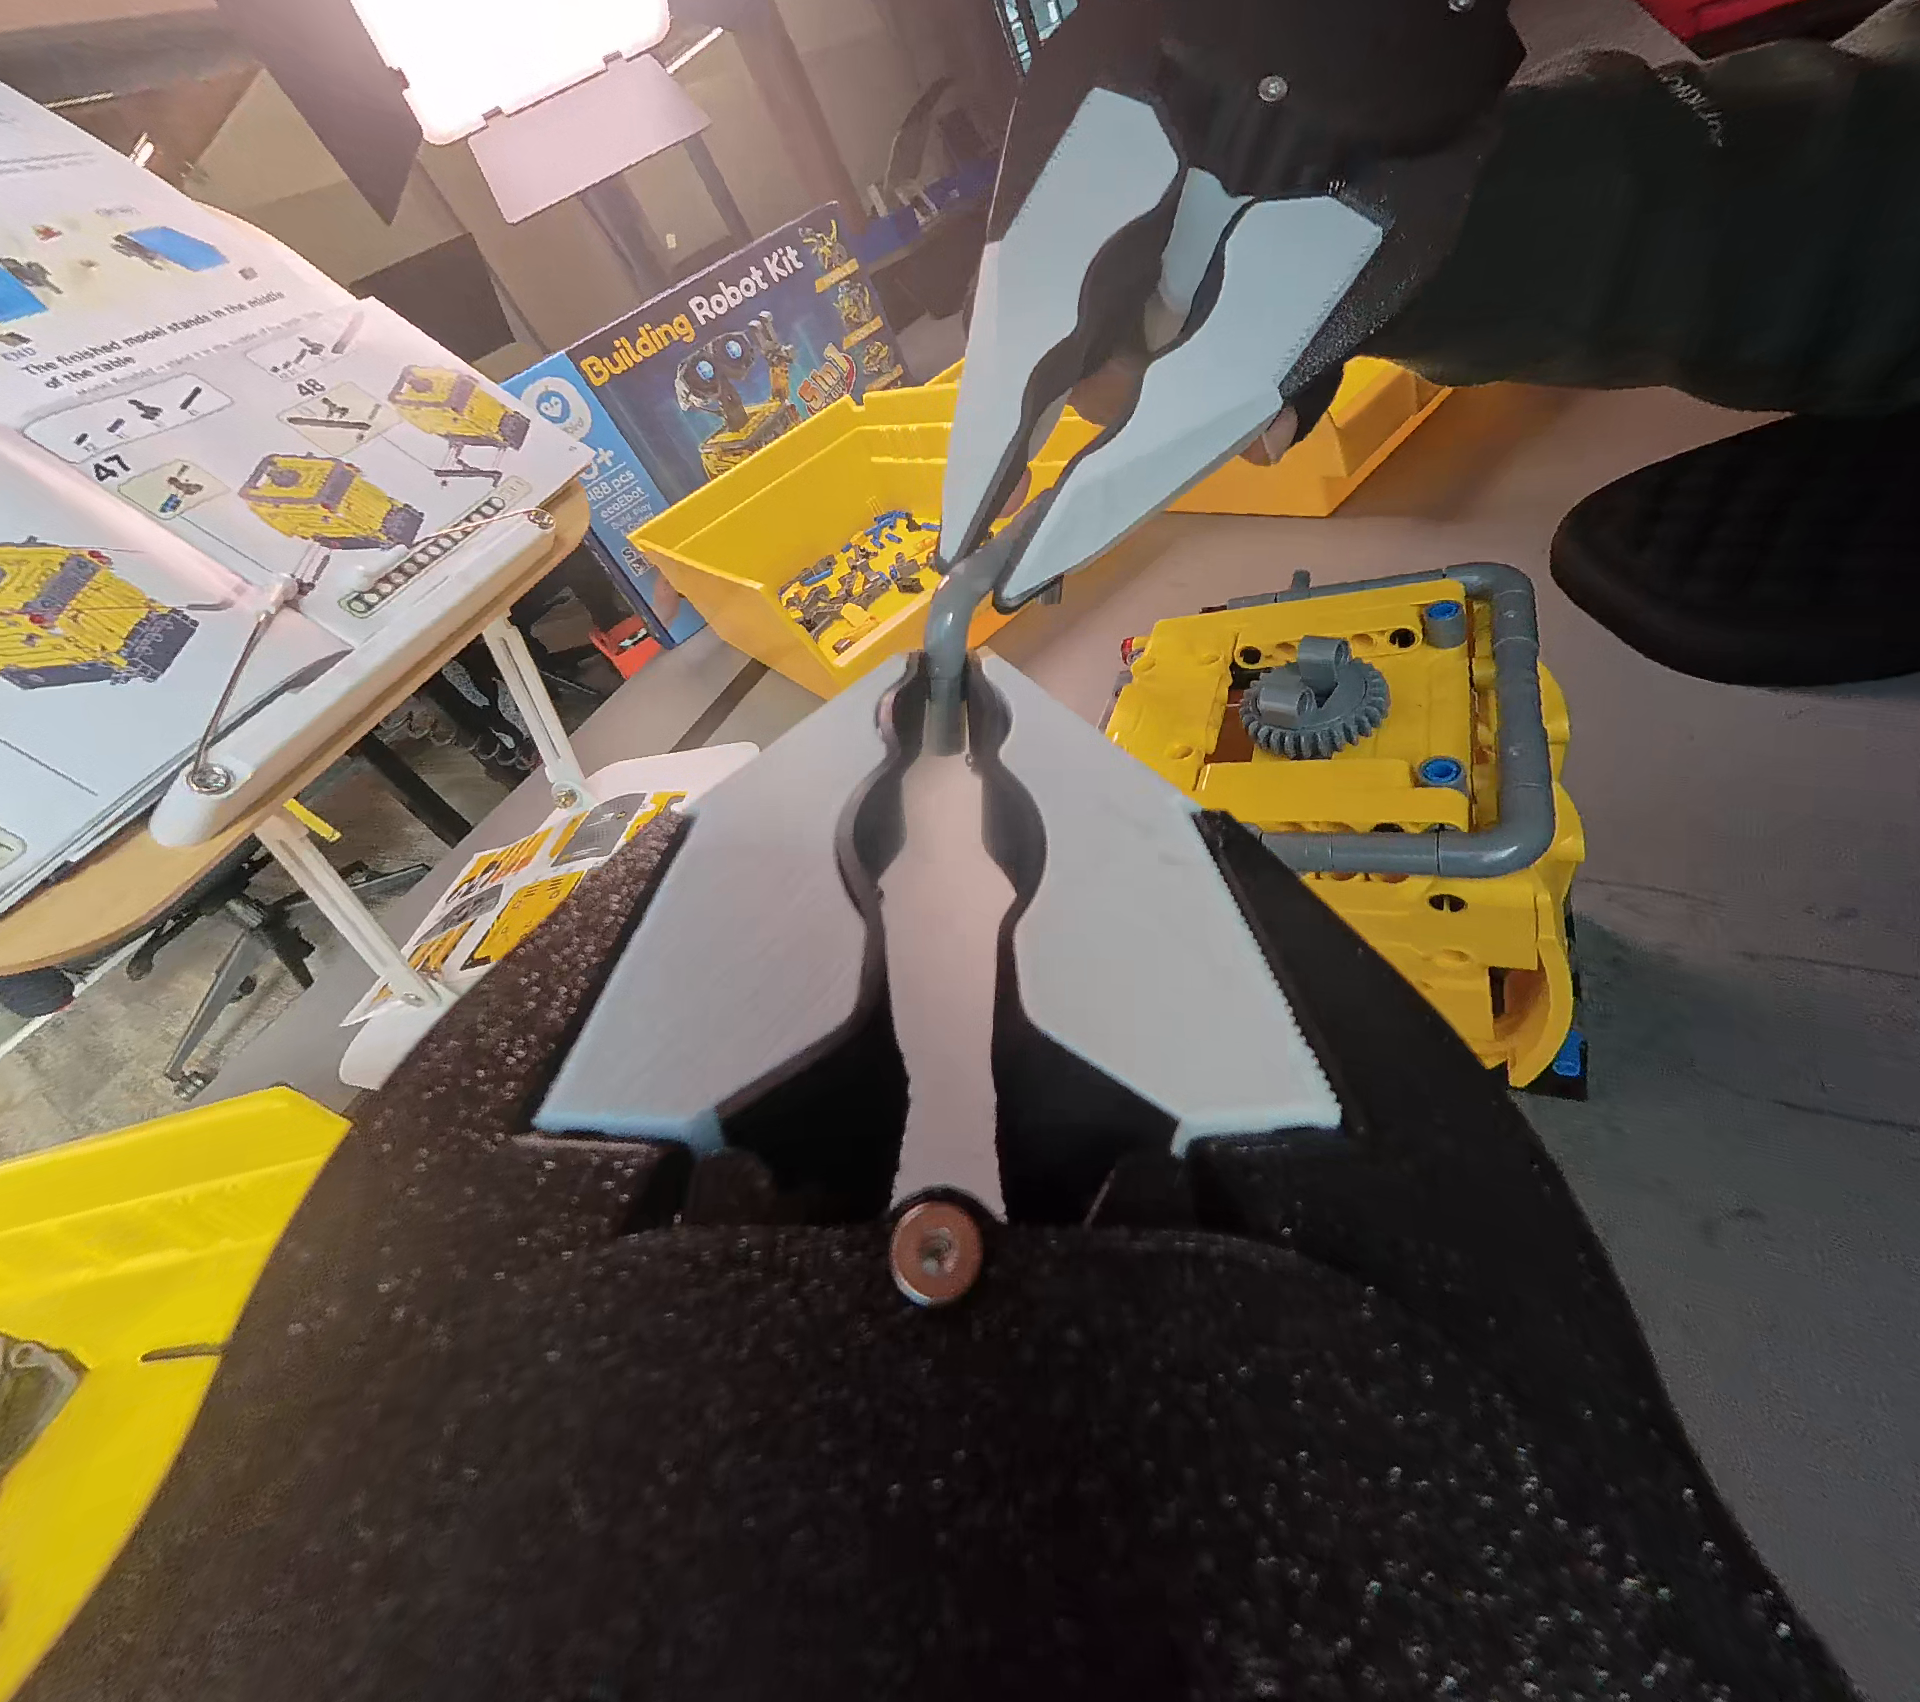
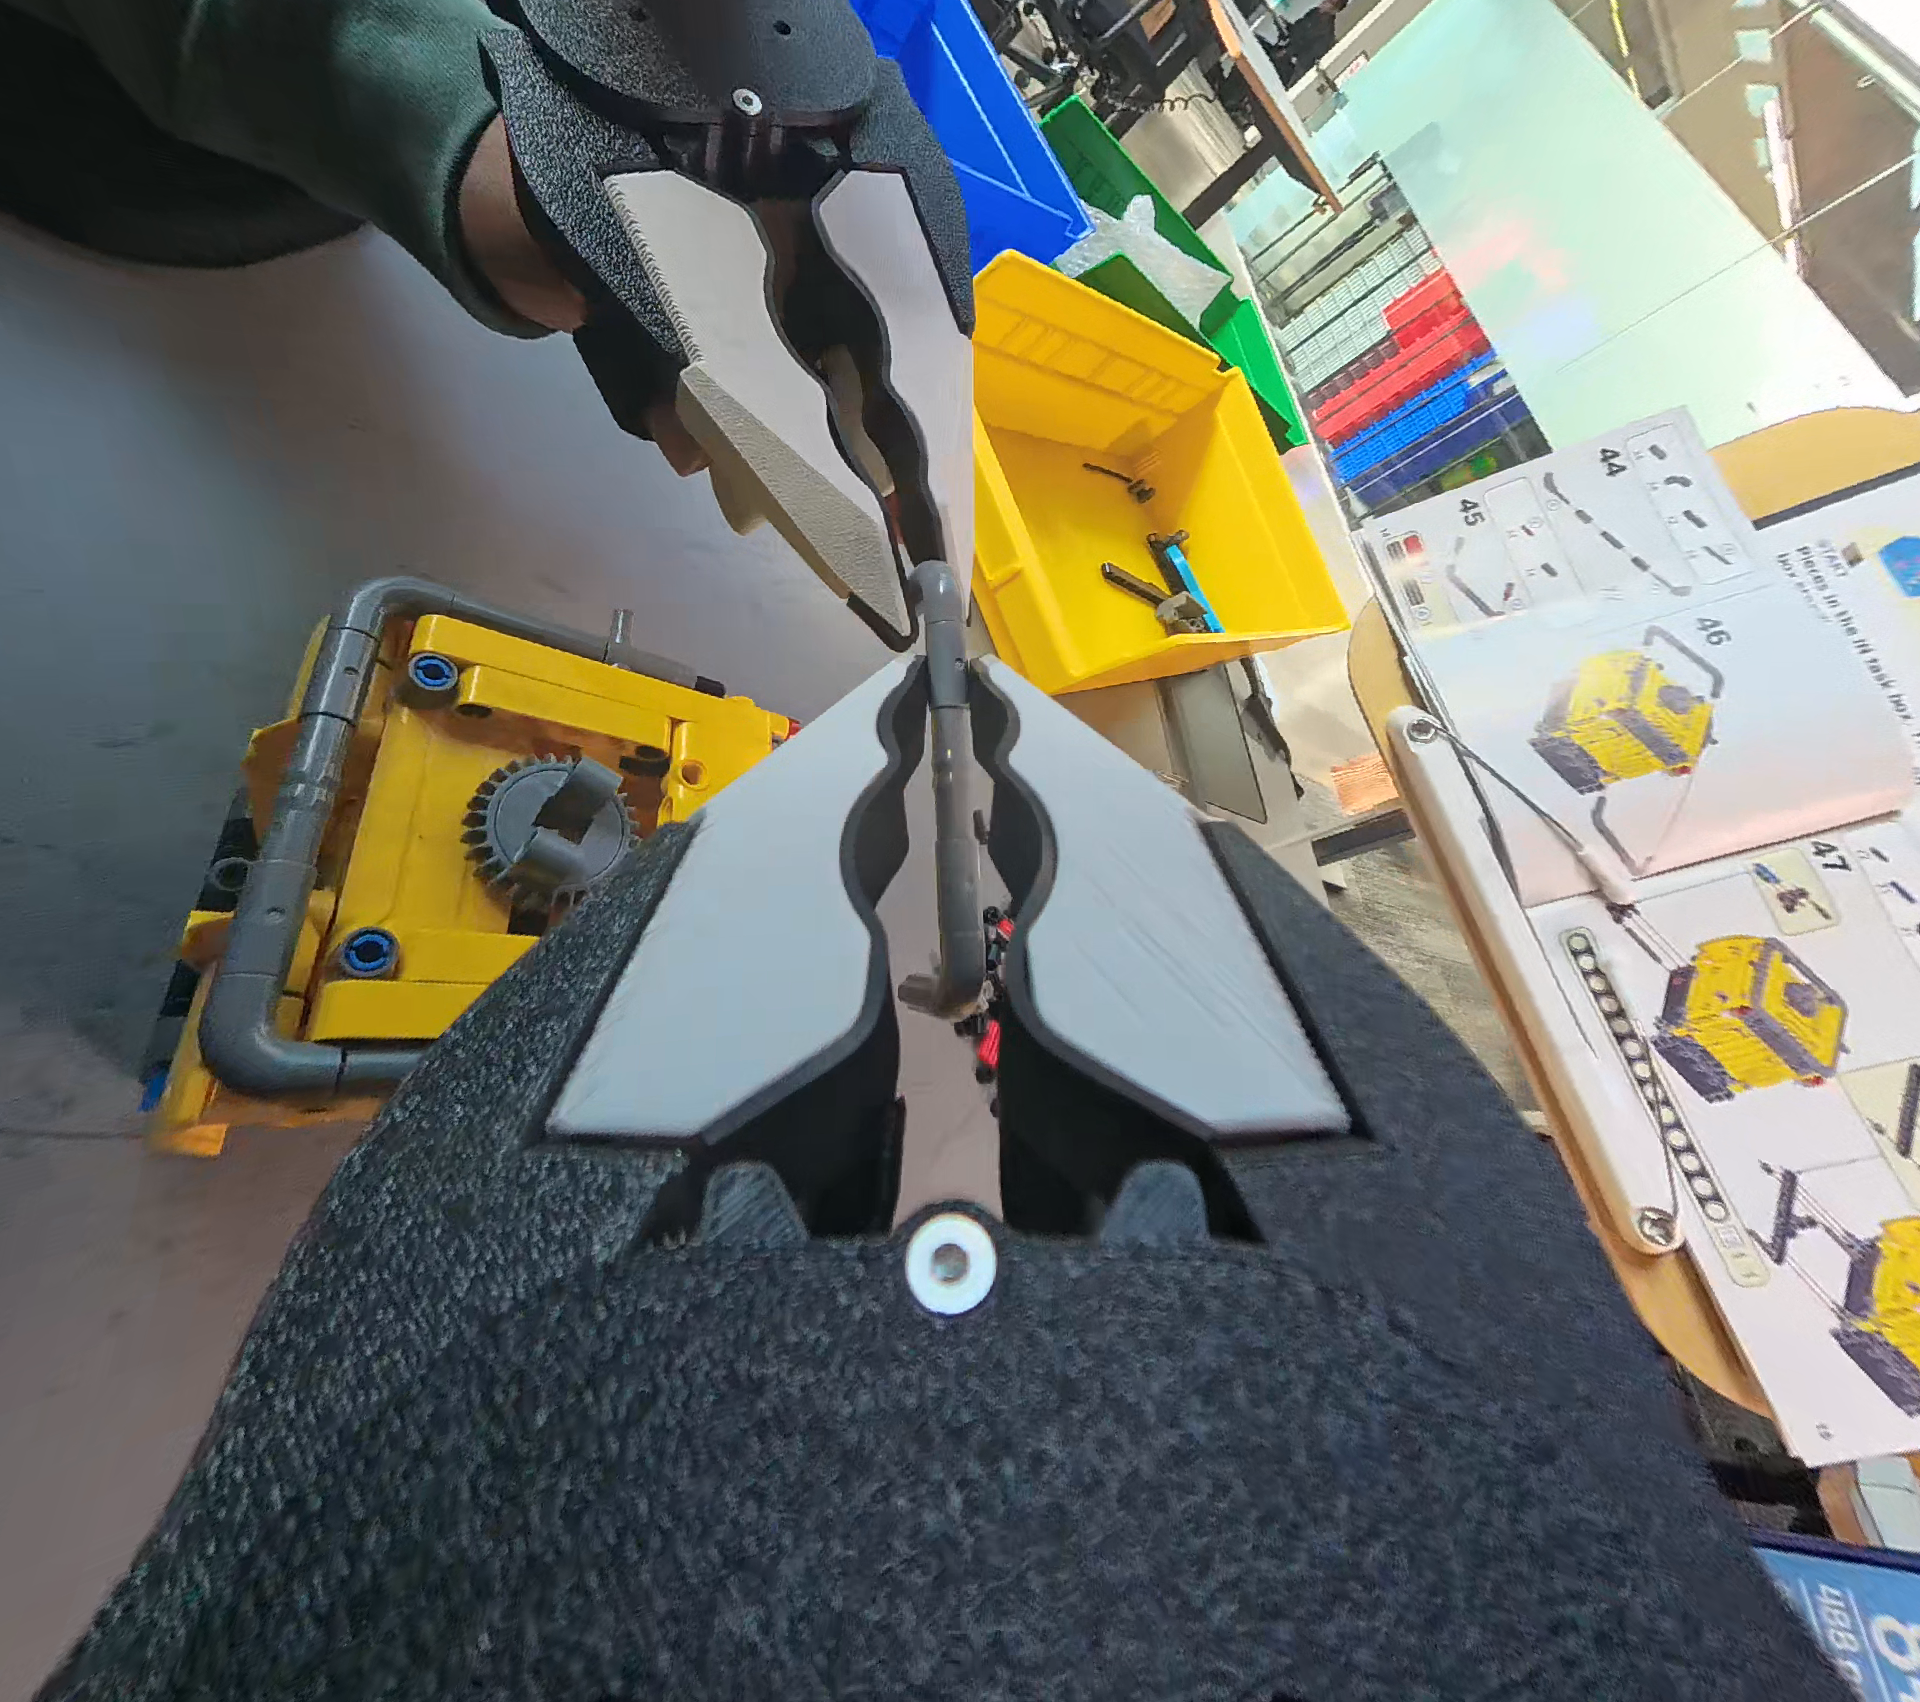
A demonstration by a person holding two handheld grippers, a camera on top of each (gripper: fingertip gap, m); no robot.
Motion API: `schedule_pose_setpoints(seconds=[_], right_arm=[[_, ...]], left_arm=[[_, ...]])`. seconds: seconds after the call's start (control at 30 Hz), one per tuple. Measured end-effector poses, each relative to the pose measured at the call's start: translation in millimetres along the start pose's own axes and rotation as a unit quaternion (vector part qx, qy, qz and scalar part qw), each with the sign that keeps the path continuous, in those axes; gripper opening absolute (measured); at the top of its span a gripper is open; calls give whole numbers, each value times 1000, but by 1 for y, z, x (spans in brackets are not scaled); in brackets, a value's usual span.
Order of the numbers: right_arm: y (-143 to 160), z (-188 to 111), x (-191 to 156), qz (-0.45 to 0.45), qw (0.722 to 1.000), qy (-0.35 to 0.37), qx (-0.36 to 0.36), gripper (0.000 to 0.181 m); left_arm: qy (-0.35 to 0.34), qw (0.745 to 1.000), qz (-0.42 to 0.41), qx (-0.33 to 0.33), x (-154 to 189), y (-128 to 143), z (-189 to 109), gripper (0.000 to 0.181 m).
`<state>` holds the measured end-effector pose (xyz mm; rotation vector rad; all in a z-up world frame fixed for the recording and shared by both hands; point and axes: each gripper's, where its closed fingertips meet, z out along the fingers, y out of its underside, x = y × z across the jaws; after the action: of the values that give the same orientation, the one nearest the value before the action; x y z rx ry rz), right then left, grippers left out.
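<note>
In your left wrist view, start at the left: an open instruction booklet (image 1: 260,447) sits clipped on a tilted wooden stand, its pages carrying numbered build steps and printed lines that can be read. Just right of it and farther off stands a blue kit box (image 1: 717,385) with a printed title and a robot picture, and in front of that a yellow bin (image 1: 831,468) of small loose parts. At centre, your left gripper (image 1: 943,696) is pinched closed on one end of a bent grey pipe piece (image 1: 948,613); the pipe's long axis runs straight out along the fingers, then curves at the far end. There your right gripper (image 1: 982,566) comes down from the upper right, its tips clamped on the curved end, so both grippers meet tip to tip and are equally near the pipe. To the right, on the grey table, rests the yellow block model (image 1: 1351,779) with a grey gear on top and a grey pipe frame along its edge, well apart from the held piece. A white label with writing sits on the right gripper's body, top right.
</note>
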<state>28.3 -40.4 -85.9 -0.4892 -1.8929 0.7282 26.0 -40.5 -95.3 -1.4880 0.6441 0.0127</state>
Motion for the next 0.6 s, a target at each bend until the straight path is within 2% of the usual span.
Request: schedule_pose_setpoints(seconds=[0.2,0.6], right_arm=[[1,0,0,1,1000,5,4,7],[6,3,3,-30,999,32,-8,7]], left_arm=[[0,1000,-5,1,0,0,0,6],[10,998,-67,2,-2,2,1,6]])
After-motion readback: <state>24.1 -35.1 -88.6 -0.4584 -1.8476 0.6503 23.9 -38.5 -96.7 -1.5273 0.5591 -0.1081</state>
